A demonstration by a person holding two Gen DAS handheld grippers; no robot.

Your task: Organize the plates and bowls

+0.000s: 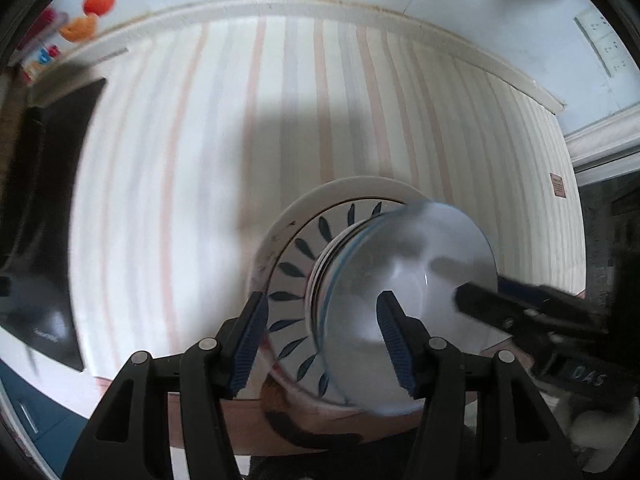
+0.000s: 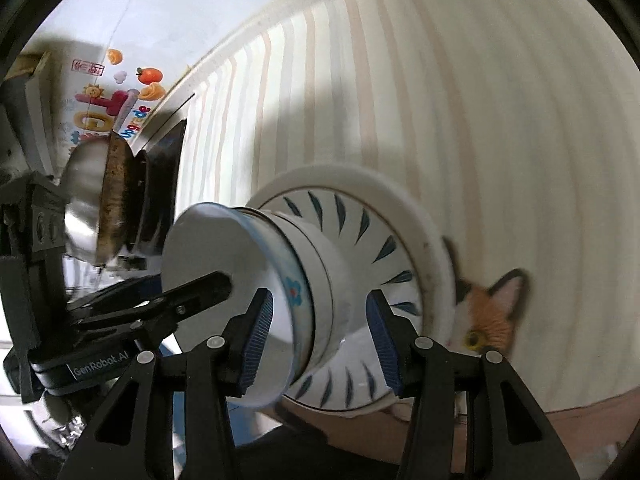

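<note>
On the striped tablecloth [image 2: 500, 128] a stack sits with its axis upright: white plate [image 2: 404, 200], leaf-patterned plate [image 2: 384, 252], then nested bowls [image 2: 316, 276] opening upward, flanked by the spread-jawed left gripper [image 1: 322, 340] and right gripper [image 2: 320, 332].

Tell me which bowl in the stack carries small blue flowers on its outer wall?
The top bowl: a band of small blue flowers runs below its rim. The white bowl beneath it is plain outside, and the leaf-patterned dish carries dark blue leaves instead.
</note>
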